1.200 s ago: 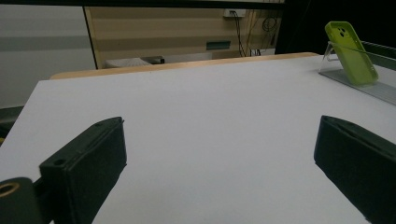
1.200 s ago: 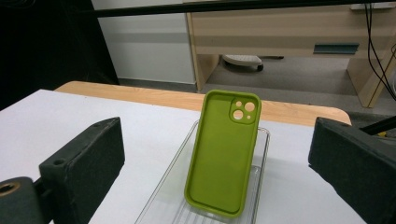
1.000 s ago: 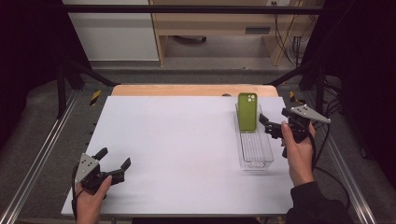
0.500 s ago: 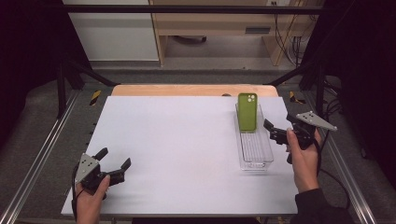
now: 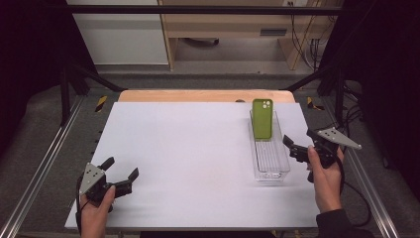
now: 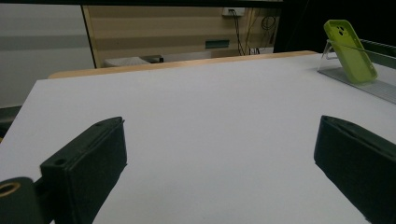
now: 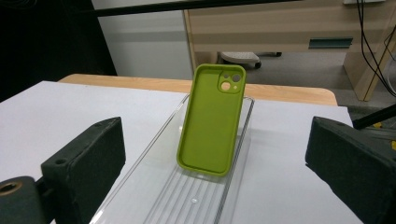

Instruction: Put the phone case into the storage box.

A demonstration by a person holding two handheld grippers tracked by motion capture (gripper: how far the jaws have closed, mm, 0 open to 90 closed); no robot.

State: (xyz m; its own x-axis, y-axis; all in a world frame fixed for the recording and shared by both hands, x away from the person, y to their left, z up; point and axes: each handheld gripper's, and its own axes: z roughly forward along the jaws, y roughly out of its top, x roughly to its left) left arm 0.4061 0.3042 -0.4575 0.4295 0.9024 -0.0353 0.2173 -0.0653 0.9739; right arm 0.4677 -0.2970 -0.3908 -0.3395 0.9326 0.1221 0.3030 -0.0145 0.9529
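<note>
A green phone case (image 5: 262, 119) leans upright against the far end of a clear ribbed plastic tray (image 5: 271, 166) on the right side of the white table (image 5: 198, 148). My right gripper (image 5: 299, 140) is held just right of the tray's near half, open, with nothing between its jaws. In the right gripper view the case (image 7: 211, 121) stands in the tray (image 7: 196, 198) straight ahead of the open right gripper (image 7: 217, 125). My left gripper (image 5: 121, 167) rests open at the table's front left. From the left gripper (image 6: 219, 126), the case (image 6: 351, 51) is far off to the right.
A wooden strip (image 5: 198, 95) runs along the table's far edge. Metal frame rails (image 5: 44, 163) flank both sides. Cables (image 5: 359, 198) trail at the right. A cabinet and shelving stand beyond the table. White tabletop stretches between the two grippers.
The right gripper has drawn back a little toward the person's side, alongside the tray, still open. The left gripper and the phone case have not moved.
</note>
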